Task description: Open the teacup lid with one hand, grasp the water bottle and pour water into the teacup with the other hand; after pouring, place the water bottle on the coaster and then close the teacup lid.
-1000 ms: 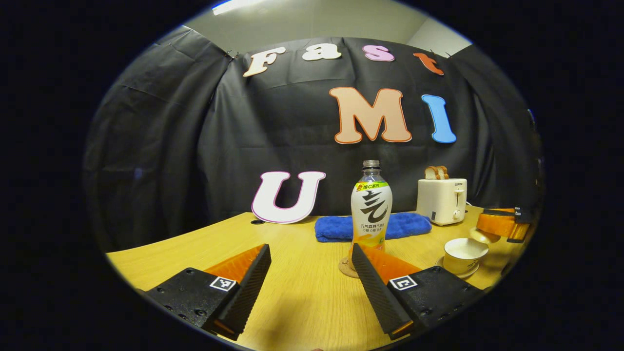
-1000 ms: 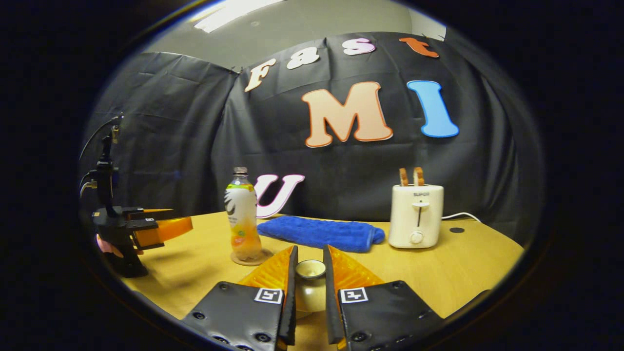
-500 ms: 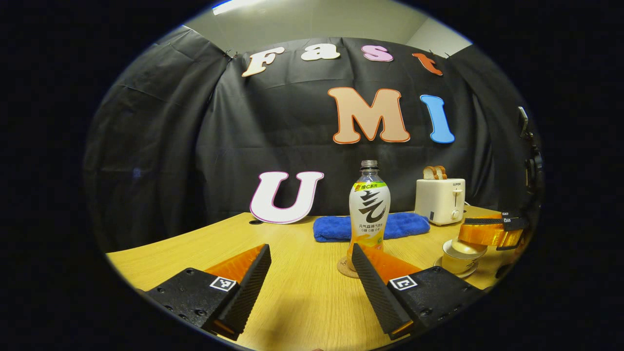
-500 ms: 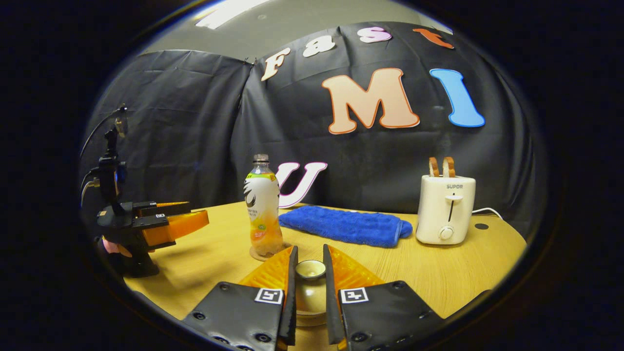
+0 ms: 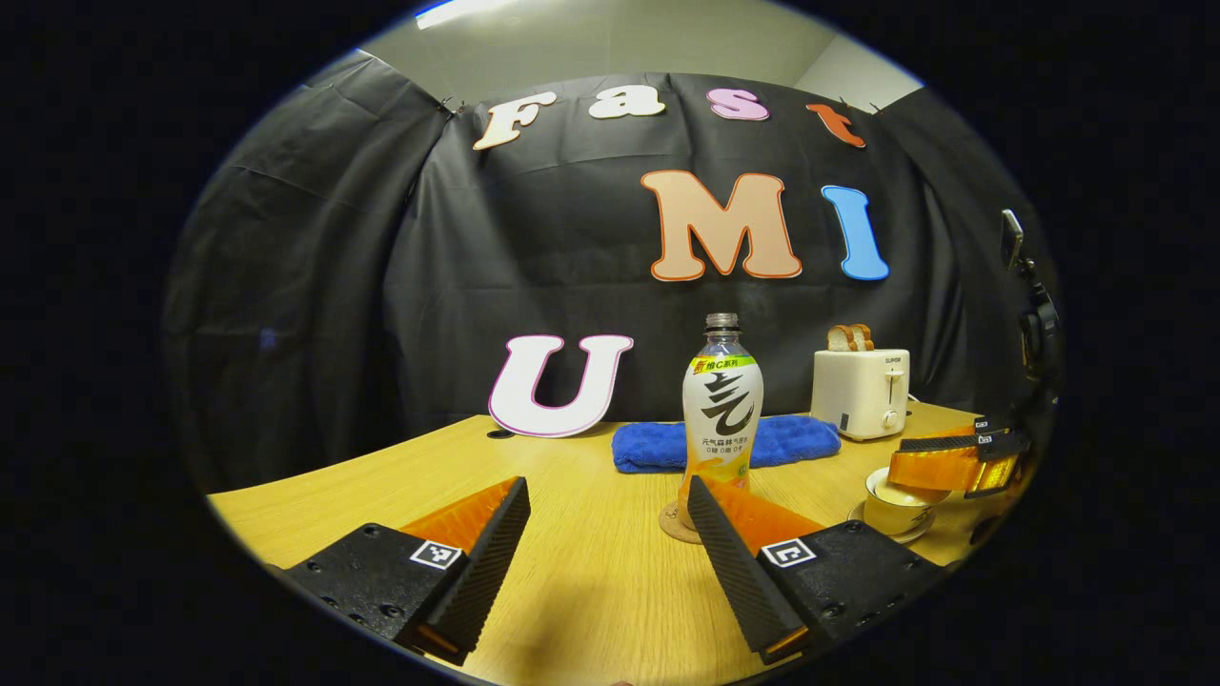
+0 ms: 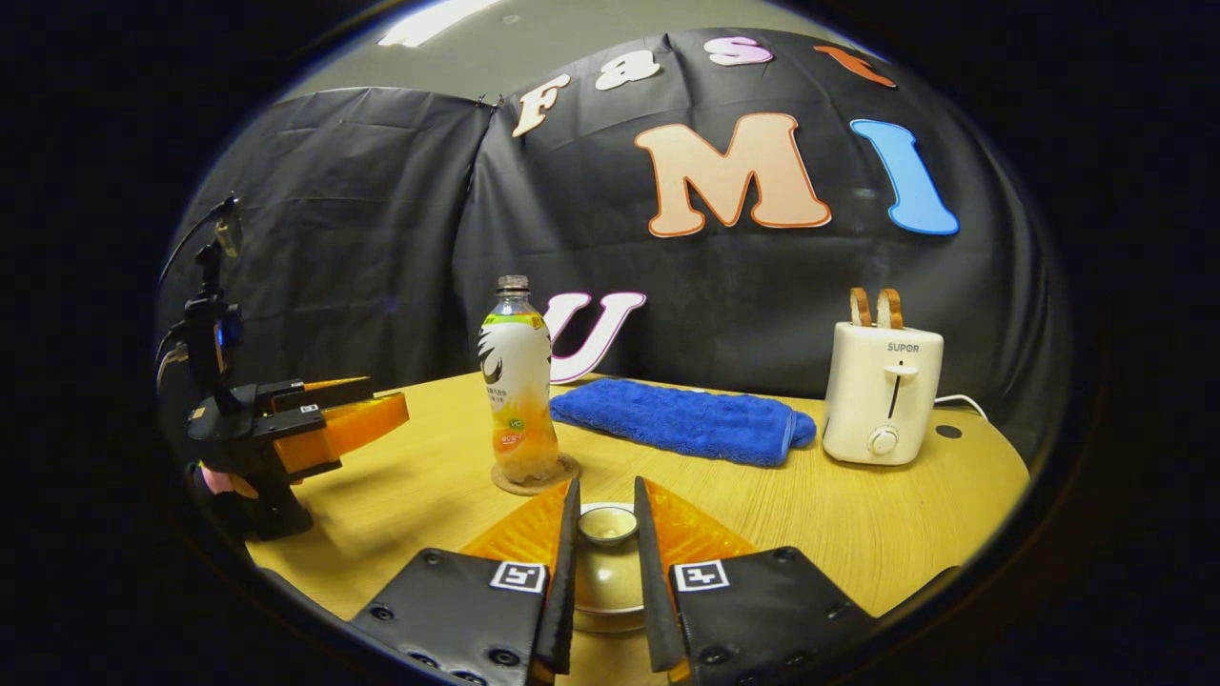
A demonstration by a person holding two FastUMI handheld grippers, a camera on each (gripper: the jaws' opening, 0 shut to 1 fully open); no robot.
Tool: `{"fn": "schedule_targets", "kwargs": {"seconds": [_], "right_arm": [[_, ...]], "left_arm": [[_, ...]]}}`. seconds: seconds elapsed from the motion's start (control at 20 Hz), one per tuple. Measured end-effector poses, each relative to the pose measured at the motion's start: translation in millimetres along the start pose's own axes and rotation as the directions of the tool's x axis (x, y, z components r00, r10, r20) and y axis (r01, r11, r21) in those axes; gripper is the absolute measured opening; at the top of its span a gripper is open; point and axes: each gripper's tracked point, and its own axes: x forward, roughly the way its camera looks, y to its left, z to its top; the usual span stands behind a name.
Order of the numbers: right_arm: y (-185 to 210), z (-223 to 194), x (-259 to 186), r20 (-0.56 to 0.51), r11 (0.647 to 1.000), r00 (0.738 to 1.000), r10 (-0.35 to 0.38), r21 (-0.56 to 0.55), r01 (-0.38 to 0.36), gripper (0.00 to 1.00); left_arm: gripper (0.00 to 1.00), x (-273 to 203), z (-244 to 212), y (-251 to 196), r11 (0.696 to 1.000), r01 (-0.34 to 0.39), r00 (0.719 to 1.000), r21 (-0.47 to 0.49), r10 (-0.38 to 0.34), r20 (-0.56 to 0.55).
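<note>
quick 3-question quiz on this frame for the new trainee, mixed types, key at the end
1. True or false: the water bottle stands upright on the coaster.
2. Multiple choice: what does the right gripper have between its fingers? A) the bottle's neck B) the teacup lid's knob C) the blue towel
3. Fill in: behind the bottle, a blue towel lies flat; at its right end stands a white ____.

Key: 1 true. 2 B, the teacup lid. 3 toaster, with bread in its slots. The left gripper is open and holds nothing.
</note>
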Motion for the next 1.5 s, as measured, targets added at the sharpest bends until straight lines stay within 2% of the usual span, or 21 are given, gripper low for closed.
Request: {"fn": "schedule_targets", "kwargs": {"seconds": [0.15,0.4,0.65,0.7,0.75,0.8,0.85,0.9,1.1,1.15,1.2,1.3,1.35,1.4,1.45,1.5], "right_arm": [[2.1,0.6,0.4,-0.003,1.0,1.0,0.012,0.004,-0.012,0.36],[5.7,1.8,-4.2,0.008,1.0,1.0,0.02,0.001,-0.02,0.99],[5.7,10.1,-17.3,0.065,1.0,0.998,0.01,0.007,-0.011,1.0],[6.1,11.4,-22.2,0.08,1.0,0.997,0.008,0.008,-0.009,0.94],[6.0,13.5,-26.2,0.096,1.0,0.995,0.005,0.011,-0.006,0.94],[5.8,15.0,-31.4,0.114,1.0,0.994,0.003,0.016,-0.005,1.0],[5.5,17.8,-37.3,0.135,1.0,0.991,0.0,0.02,-0.003,0.94],[4.7,20.4,-43.9,0.157,1.0,0.988,-0.004,0.022,0.001,0.99],[-1.2,18.1,-60.9,0.169,0.999,0.985,-0.033,0.009,0.032,0.99],[-4.1,18.8,-66.1,0.173,0.999,0.984,-0.042,0.012,0.04,0.94],[-8.7,17.8,-70.3,0.171,0.998,0.984,-0.058,0.013,0.056,0.99],[-23.0,17.2,-79.3,0.173,0.994,0.979,-0.109,0.021,0.107,0.99],[-34.2,17.4,-84.4,0.174,0.988,0.973,-0.153,0.026,0.151,0.94],[-44.2,16.8,-90.5,0.174,0.981,0.965,-0.195,0.033,0.192,0.99],[-56.8,16.5,-98.3,0.175,0.967,0.951,-0.253,0.041,0.25,0.94],[-66.2,16.4,-104.3,0.175,0.954,0.938,-0.299,0.047,0.296,0.99]], "left_arm": [[0.97,-0.3,-0.3,-0.2,1.0,0.0,1.0,0.0,0.0,0.0],[0.98,0.8,-0.1,-0.7,1.0,-0.001,1.0,0.001,0.001,0.001],[0.97,1.1,-0.1,-0.9,1.0,0.0,1.0,0.001,0.0,0.002],[0.97,0.6,-0.6,-0.7,1.0,0.0,1.0,0.001,0.0,0.002],[0.97,1.3,-0.5,-0.8,1.0,0.0,1.0,0.001,0.0,0.002],[0.97,1.2,-0.5,-1.1,1.0,0.0,1.0,0.001,0.0,0.002],[0.97,1.1,-0.3,-0.7,1.0,0.0,1.0,0.001,0.0,0.002],[0.97,0.8,-0.5,-1.2,1.0,0.0,1.0,0.001,0.0,0.002],[0.98,1.1,-0.6,-1.1,1.0,0.0,1.0,0.001,0.0,0.003],[0.97,1.6,-0.6,-1.1,1.0,-0.001,1.0,0.002,0.001,0.003],[0.97,0.7,-0.9,-1.1,1.0,-0.001,1.0,0.001,0.001,0.003],[0.97,1.0,-0.7,-1.2,1.0,-0.001,1.0,0.001,0.001,0.003],[0.97,1.0,-0.5,-1.1,1.0,-0.001,1.0,0.001,0.001,0.003],[0.98,0.6,-1.2,-1.2,1.0,-0.001,1.0,0.002,0.001,0.003],[0.98,0.8,-0.9,-1.2,1.0,-0.002,1.0,0.002,0.002,0.004],[0.97,0.9,-0.5,-0.4,1.0,-0.005,1.0,0.002,0.005,0.004]]}}
